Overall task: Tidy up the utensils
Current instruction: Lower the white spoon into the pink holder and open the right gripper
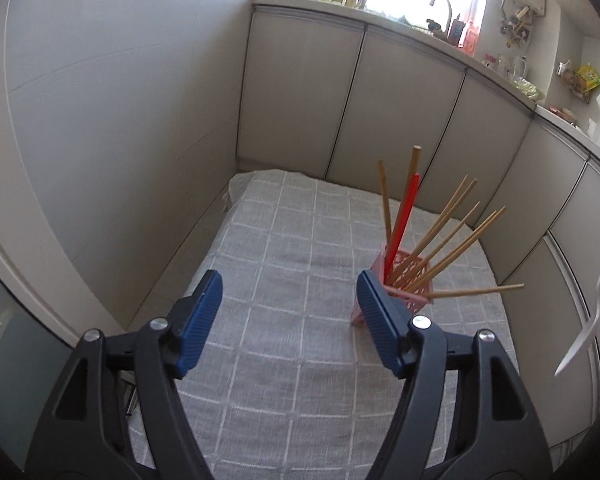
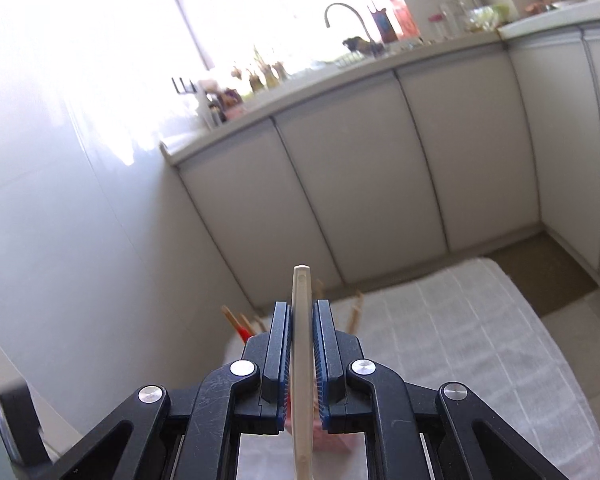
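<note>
The left gripper [image 1: 290,320] hovers with its jaws apart and nothing between them, above a grey checked cloth [image 1: 300,240] covering the counter. Just beside its right pad stands a pink utensil holder [image 1: 410,276], bristling with wooden chopsticks [image 1: 448,236] and a red utensil [image 1: 404,220]. The right gripper [image 2: 301,320] has its jaws clamped on a pale flat-handled utensil [image 2: 301,292], upright and raised above the holder. No brand, label or writing is legible anywhere; the bright window washes out the small items on the far worktop.
</note>
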A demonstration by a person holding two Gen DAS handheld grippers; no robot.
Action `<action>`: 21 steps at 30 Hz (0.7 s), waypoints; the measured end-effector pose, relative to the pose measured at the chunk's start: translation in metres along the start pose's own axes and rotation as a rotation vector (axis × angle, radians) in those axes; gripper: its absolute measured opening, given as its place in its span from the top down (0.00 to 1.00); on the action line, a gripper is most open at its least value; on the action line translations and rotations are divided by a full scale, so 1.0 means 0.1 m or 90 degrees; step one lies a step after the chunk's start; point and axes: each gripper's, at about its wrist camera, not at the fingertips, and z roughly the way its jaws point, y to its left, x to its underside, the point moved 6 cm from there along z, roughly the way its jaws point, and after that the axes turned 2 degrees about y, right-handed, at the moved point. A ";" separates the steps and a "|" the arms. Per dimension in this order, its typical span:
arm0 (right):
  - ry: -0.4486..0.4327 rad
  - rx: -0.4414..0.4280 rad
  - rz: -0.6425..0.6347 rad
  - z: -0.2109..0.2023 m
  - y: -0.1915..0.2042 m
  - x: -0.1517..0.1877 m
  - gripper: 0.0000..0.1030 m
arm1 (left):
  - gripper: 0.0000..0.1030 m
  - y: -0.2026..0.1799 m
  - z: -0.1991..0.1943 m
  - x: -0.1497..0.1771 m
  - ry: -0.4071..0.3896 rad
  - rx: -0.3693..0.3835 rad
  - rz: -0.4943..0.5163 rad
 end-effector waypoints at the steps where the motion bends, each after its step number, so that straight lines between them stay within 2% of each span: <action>1: -0.012 0.001 -0.005 0.04 0.08 -0.08 0.90 | 0.29 0.02 0.00 0.04 0.005 0.000 -0.003; 5: -0.078 0.022 -0.046 0.27 0.38 -0.38 0.90 | 0.29 0.05 0.06 0.13 0.042 0.023 -0.024; 8: -0.111 0.053 -0.055 0.52 0.46 -0.53 0.90 | 0.29 0.06 0.11 0.15 0.054 0.041 -0.043; 14: -0.116 0.151 -0.043 1.13 0.36 -0.52 0.90 | 0.29 0.03 0.16 0.20 0.067 0.055 -0.043; 21: -0.119 0.204 -0.022 1.43 0.26 -0.37 0.90 | 0.29 0.14 0.17 0.21 0.069 0.052 -0.051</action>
